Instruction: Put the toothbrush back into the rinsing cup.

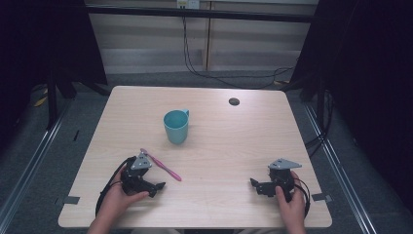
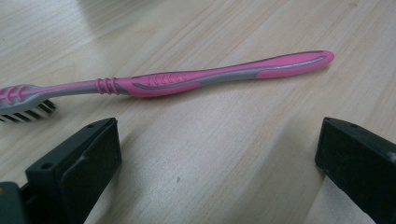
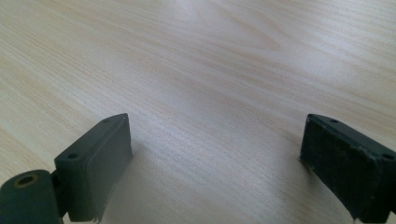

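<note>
The left gripper [image 1: 157, 187], at lower left of the high view, has its jaws spread over bare wood, nothing between them; the pink toothbrush [image 2: 187, 81] lies just beyond. The right gripper [image 1: 254, 185], lower right, is spread likewise. A teal cup [image 1: 176, 126] stands mid-table [image 1: 234, 141]. Grey floor [image 1: 39, 151], cables and dark curtains surround the pale wood.

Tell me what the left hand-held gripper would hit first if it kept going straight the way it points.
Most likely the pink toothbrush: it lies crosswise on the table just ahead of the left hand-held gripper, whose jaws stand open with nothing between them. Depth is hard to judge.
</note>
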